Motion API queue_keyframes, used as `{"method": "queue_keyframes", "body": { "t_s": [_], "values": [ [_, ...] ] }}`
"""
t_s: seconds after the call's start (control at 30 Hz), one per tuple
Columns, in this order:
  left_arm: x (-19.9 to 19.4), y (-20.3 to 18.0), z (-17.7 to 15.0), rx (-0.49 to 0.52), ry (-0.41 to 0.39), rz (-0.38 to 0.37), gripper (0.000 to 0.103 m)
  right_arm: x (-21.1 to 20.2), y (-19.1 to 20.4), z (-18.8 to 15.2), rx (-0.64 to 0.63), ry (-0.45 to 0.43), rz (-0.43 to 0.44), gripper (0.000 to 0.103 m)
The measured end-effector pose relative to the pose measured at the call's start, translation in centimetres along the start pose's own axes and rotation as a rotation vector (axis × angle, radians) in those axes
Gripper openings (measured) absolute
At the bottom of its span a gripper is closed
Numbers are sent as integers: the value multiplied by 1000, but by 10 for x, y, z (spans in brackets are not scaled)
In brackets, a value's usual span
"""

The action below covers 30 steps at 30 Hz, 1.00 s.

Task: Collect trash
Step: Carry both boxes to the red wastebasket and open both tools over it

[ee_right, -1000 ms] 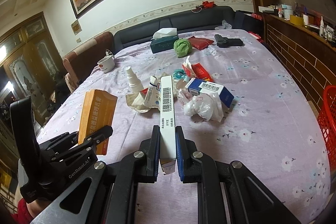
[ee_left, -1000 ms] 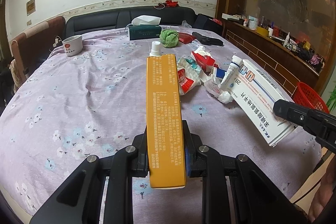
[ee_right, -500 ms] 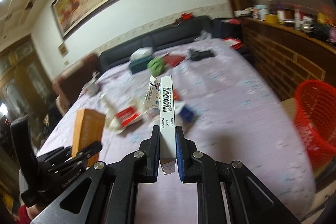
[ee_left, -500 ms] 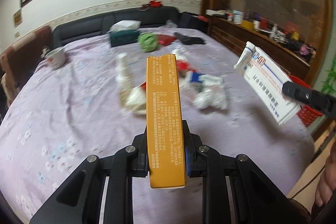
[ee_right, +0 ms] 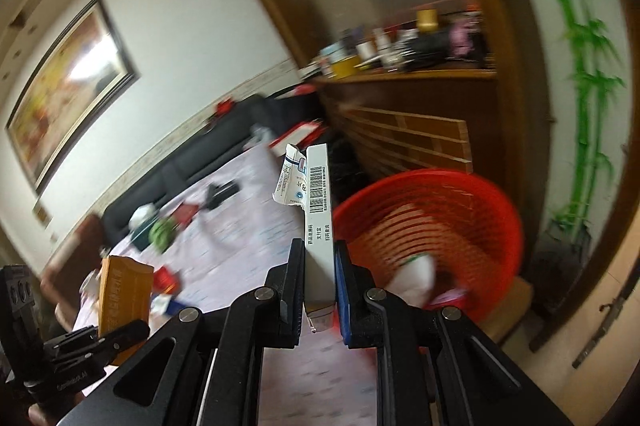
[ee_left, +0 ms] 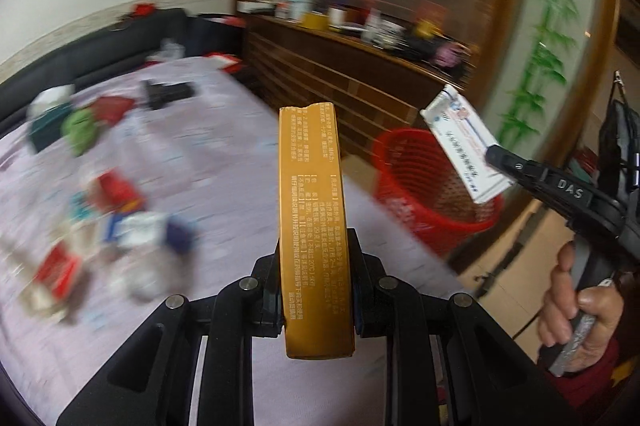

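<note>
An orange carton (ee_left: 314,222) printed with small white text is clamped on its long sides between the two black fingers of the left gripper (ee_left: 316,290), its far end pointing away over the lilac flowered tablecloth (ee_left: 224,162). In the right wrist view the same carton is seen at lower left, gripped from below by that gripper. A white medicine box (ee_right: 319,226) with a barcode on its narrow upper face is pinched in the right gripper (ee_right: 320,290), the blue-padded jaws closed against its sides and a torn flap sticking up at its far end. From the left wrist view this box is seen tilted, held out above the rim of a red plastic basket (ee_left: 424,186), with the right hand (ee_left: 576,310) wrapped around the handle below. The basket stands on the floor just beside the table edge, in front of a brown wooden cabinet (ee_right: 404,130) whose top is crowded with blurred small objects. White crumpled waste is seen inside the basket in the right wrist view, though its kind cannot be told. On the table behind, blurred by motion, a heap of red, white and blue wrappers (ee_left: 116,226) is spread, and farther back a green crumpled ball (ee_left: 80,130), a dark green tissue box (ee_left: 46,124) and a black object (ee_left: 168,92) are seen. A dark sofa (ee_right: 192,162) and a framed painting (ee_right: 68,86) are visible along the wall.
</note>
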<state>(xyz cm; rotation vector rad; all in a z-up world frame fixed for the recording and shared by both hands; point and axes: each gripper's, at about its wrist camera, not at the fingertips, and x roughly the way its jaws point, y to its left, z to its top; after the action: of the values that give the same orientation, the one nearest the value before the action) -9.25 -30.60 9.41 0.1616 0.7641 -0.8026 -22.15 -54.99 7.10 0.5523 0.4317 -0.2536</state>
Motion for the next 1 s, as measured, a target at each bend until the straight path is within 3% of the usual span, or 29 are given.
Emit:
{"method": "queue_keyframes", "body": {
  "t_s": [0.3, 0.43, 0.47, 0.5, 0.53, 0.7, 0.87, 1.0],
  "values": [
    [96, -82, 47, 30, 98, -169, 23, 17, -65, 21, 99, 10, -84, 15],
    [133, -103, 58, 46, 137, -174, 24, 34, -79, 24, 116, 42, -92, 16],
    [137, -104, 57, 48, 147, -167, 36, 40, -82, 25, 119, 53, -97, 16],
    [144, -105, 58, 46, 156, -151, 55, 44, -85, 25, 121, 64, -107, 20],
    [146, -103, 58, 43, 151, -134, 59, 46, -90, 26, 128, 70, -114, 23],
    [129, -91, 50, 59, 102, -93, 59, 39, -96, 23, 114, 46, -136, 25],
    [93, -72, 33, 71, 62, -39, 60, 34, -81, 16, 92, 57, -98, 25],
    [64, -46, 14, 41, 60, 5, 60, 35, -51, 7, 50, 78, -53, 37]
  ]
}}
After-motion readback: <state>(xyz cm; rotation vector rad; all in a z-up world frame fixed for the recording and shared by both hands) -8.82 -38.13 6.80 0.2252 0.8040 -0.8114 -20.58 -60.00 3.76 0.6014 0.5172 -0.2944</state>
